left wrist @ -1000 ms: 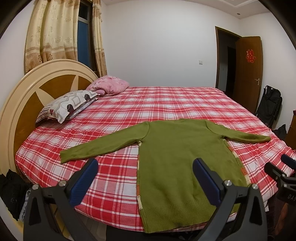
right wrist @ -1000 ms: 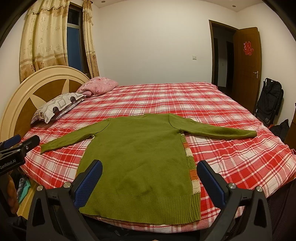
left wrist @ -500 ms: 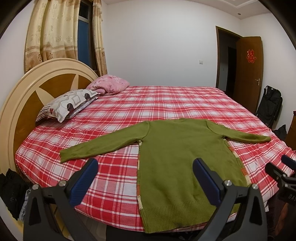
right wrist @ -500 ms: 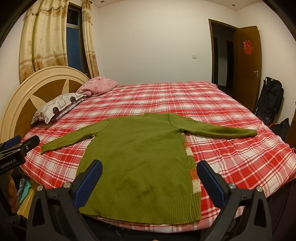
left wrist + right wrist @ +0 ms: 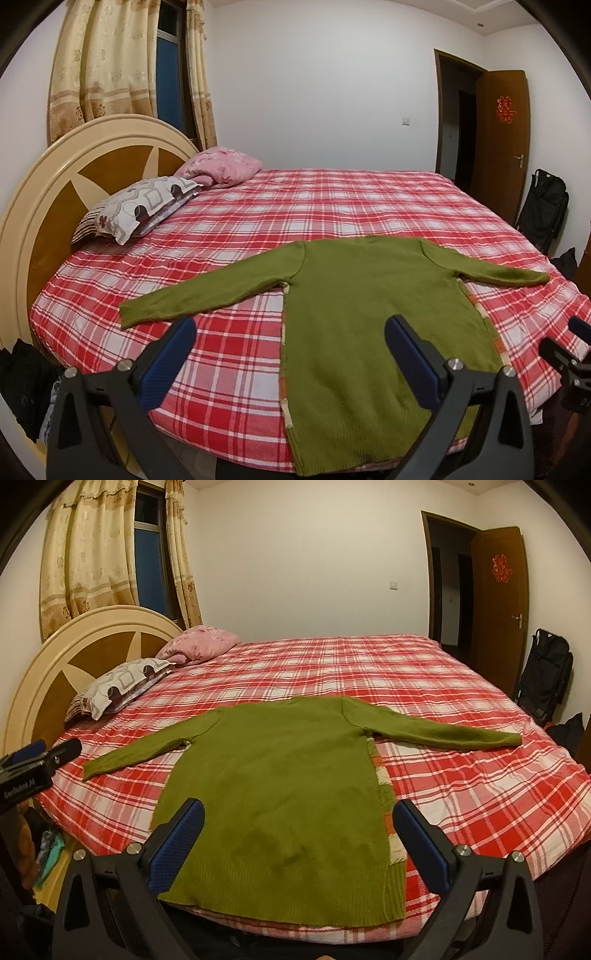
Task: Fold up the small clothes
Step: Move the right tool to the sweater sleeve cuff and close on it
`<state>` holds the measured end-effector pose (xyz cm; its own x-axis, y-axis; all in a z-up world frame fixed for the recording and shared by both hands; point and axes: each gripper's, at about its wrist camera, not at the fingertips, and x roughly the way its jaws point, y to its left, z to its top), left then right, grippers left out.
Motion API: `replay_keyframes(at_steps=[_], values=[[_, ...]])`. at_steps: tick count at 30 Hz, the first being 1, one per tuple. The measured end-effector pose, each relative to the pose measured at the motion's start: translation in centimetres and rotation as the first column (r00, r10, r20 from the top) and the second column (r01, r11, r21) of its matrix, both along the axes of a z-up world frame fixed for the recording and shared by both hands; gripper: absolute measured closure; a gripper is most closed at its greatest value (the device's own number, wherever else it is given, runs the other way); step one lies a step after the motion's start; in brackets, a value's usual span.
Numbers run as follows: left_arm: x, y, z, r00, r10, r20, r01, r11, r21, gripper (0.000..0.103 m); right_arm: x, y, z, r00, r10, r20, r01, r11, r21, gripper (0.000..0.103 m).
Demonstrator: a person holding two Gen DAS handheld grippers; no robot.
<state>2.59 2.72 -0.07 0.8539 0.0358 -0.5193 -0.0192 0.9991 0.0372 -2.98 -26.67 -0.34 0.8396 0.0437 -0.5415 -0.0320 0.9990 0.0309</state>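
Both wrist cameras look from the bed's (image 5: 240, 350) near edge across it, sharing the sweater (image 5: 280, 794).

An olive-green knitted long-sleeved sweater (image 5: 280, 794) lies flat, sleeves spread, on a bed covered by a red-and-white plaid sheet (image 5: 461, 786). The right gripper (image 5: 295, 840), with blue-padded black fingers (image 5: 177, 845), hangs wide apart above the ribbed hem. The left gripper's tip (image 5: 40, 755) shows at the left edge.

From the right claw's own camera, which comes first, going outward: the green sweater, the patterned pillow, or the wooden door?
1. Green sweater: just ahead, spread flat on the bed.
2. Patterned pillow: far left, by the headboard.
3. Wooden door: far right, across the room.
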Motion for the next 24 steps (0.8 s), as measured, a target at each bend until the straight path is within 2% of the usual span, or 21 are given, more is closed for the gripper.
replay_keyframes(at_steps=[5, 11, 20, 24], values=[[1.6, 0.4, -0.5, 1.0, 0.01, -0.014, -0.01, 1.0, -0.004, 0.0, 1.0, -1.1, -0.7, 1.0, -0.023, -0.013, 0.023, 1.0, -0.018, 0.001], [3.3, -0.2, -1.5, 1.0, 0.012, -0.018, -0.011, 1.0, 0.029, 0.0, 2.8, -2.0, -2.0, 0.998, -0.044, -0.033, 0.042, 0.998, -0.052, 0.001], [8.2, -2.2, -4.1, 0.998, -0.016, -0.068, 0.022, 0.996, 0.084, 0.0, 8.9, -4.8, -5.9, 0.99, -0.067, -0.128, 0.061, 0.997, -0.055, 0.001], [11.2, -3.6, -5.5, 0.996, -0.038, -0.084, 0.047, 0.994, 0.101, 0.0, 12.3, -8.1, -7.3, 0.98, -0.12, -0.159, 0.113, 0.992, -0.047, 0.001]])
